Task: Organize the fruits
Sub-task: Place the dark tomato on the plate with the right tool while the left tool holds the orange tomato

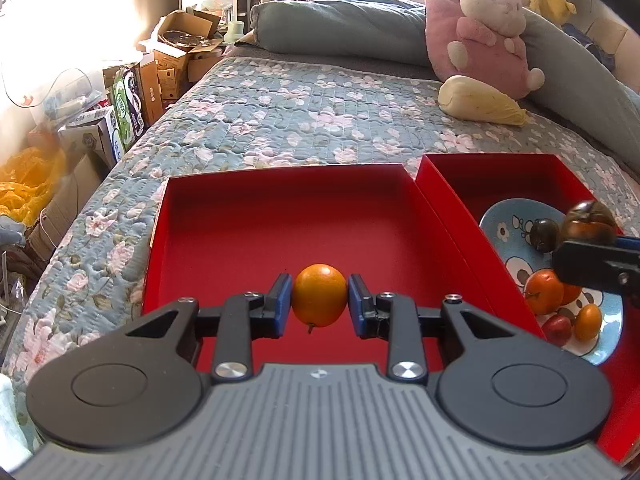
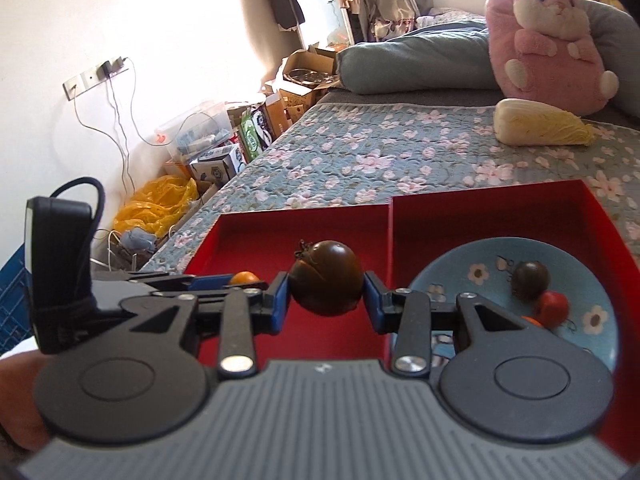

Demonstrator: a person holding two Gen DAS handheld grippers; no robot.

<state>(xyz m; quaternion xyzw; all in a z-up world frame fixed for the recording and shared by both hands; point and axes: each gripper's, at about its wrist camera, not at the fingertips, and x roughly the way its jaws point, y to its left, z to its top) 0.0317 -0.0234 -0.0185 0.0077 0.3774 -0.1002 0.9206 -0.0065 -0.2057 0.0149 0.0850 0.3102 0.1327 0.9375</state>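
Two tools each squeeze a fruit, the left tool [image 1: 320,300] an orange [image 1: 319,295] and the right tool [image 2: 326,294] a dark tomato [image 2: 326,278], so lower both gently into the empty red tray [image 1: 240,216] at frame center before letting go.

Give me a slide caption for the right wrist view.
Right gripper holds a dark brown tomato above the empty red tray.

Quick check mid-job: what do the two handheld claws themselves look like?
Both match: left claw and right claw have black linkage arms, silver pivot screws, blue finger pads and a ribbed grey base. A black cable loops off the left unit's rear.

A home bedroom: quilted bed [image 1: 304,120], plush toy [image 1: 484,28], pillows [image 1: 340,24].
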